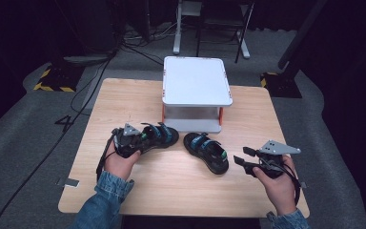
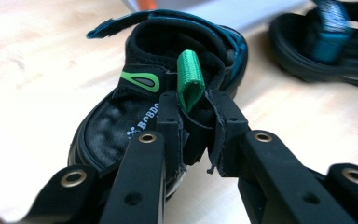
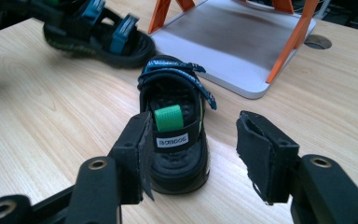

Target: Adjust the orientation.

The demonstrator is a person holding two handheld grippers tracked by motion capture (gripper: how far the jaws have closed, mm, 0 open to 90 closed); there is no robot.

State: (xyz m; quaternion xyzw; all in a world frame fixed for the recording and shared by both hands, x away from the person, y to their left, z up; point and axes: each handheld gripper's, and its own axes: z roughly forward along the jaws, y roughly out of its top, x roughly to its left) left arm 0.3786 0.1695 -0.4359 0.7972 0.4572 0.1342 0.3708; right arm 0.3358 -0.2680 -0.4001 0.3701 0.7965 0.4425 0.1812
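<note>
- We see a wooden table [image 1: 171, 191] with a white two-tier stand [image 1: 196, 81] at its far middle edge.
- Two black sandals with blue straps lie in front of the stand, near each other but apart.
- Our left gripper [image 2: 196, 122] is clenched on the heel strap of the left sandal [image 2: 168, 79], its jaws pinching the strap just below the green loop [image 2: 189, 84].
- In the high view the left gripper [image 1: 132, 138] sits at that sandal's [image 1: 159, 135] heel end, the hand wrapped around it.
- Our right gripper [image 3: 193, 149] is released, jaws spread wide, just behind the right sandal's [image 3: 175, 121] heel and not touching it.
- That sandal [image 1: 206, 151] points toward the stand [image 3: 233, 42]; its own green loop [image 3: 168, 117] stands at the heel.
- In the high view the right gripper [image 1: 246, 160] hovers just right of that sandal.
</note>
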